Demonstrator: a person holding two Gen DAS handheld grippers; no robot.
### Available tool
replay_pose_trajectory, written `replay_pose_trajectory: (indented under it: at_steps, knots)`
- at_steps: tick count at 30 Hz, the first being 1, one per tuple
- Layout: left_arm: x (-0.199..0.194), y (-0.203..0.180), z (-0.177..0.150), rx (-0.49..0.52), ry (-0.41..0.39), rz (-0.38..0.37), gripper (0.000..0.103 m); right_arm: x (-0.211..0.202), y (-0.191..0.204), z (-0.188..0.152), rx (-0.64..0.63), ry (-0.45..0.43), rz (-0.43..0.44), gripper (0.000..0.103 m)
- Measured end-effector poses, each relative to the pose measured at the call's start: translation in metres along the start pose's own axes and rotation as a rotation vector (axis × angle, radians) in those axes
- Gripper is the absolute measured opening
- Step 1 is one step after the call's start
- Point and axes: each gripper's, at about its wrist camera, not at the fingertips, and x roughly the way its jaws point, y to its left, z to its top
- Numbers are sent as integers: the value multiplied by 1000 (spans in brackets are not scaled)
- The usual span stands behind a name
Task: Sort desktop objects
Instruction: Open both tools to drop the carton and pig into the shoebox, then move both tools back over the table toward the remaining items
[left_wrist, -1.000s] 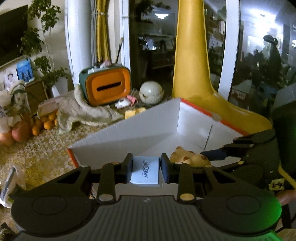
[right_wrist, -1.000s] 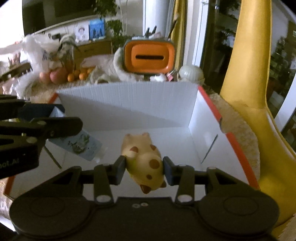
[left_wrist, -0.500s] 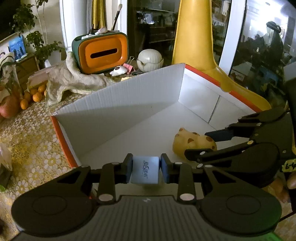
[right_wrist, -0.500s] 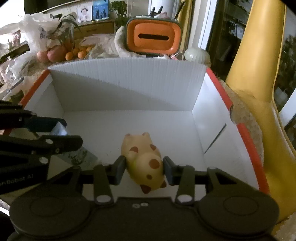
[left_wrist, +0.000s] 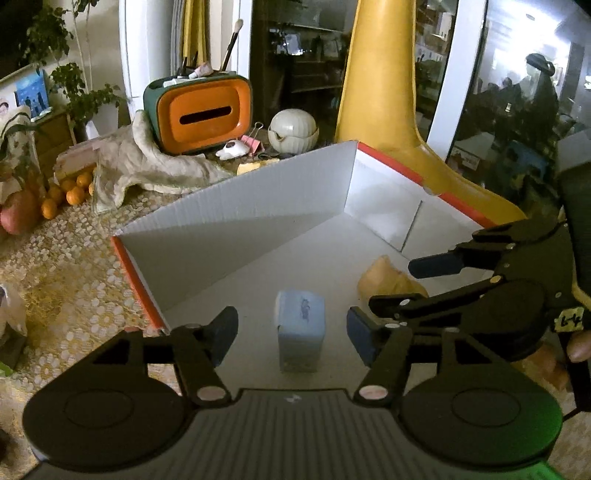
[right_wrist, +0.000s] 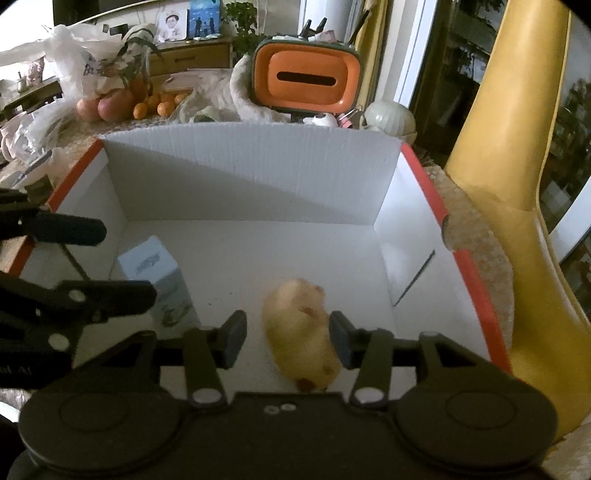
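Note:
A white cardboard box with orange rims (left_wrist: 236, 218) (right_wrist: 251, 173) fills both views. My left gripper (left_wrist: 291, 334) is open over its near left part; a small pale blue carton (left_wrist: 301, 328) lies free on the box floor between the fingers, also showing in the right wrist view (right_wrist: 159, 280). My right gripper (right_wrist: 288, 338) is open; a yellow spotted animal toy (right_wrist: 301, 328) lies blurred between its fingers, touching neither. The toy shows partly behind the right gripper in the left wrist view (left_wrist: 388, 282).
Behind the box stand an orange and green tissue holder (left_wrist: 199, 112) (right_wrist: 306, 79), a crumpled cloth (left_wrist: 147, 166), a white round pot (left_wrist: 293, 131) and a binder clip. Oranges and apples (right_wrist: 122, 105) lie far left. A yellow chair (right_wrist: 517, 206) stands right of the box.
Both grippers have opened. The blue carton and the yellow toy dropped from the fingers onto the box floor. Both grippers moved further over the box.

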Motion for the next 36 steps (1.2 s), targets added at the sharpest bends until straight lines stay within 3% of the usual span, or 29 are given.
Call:
replay_pose_trajectory:
  at_steps: [9,27,36]
  knots:
    - [-40,3,-8,-16,-68,3,64,-39,9,3,-6,-52,-10,56]
    - [-147,26,-34,-72,-222,123,64,-127,86,11,-117,-171,2,58]
    - [-188,45,-51,-111,-243,191,64,-145,131,12,-183,-187,18,59]
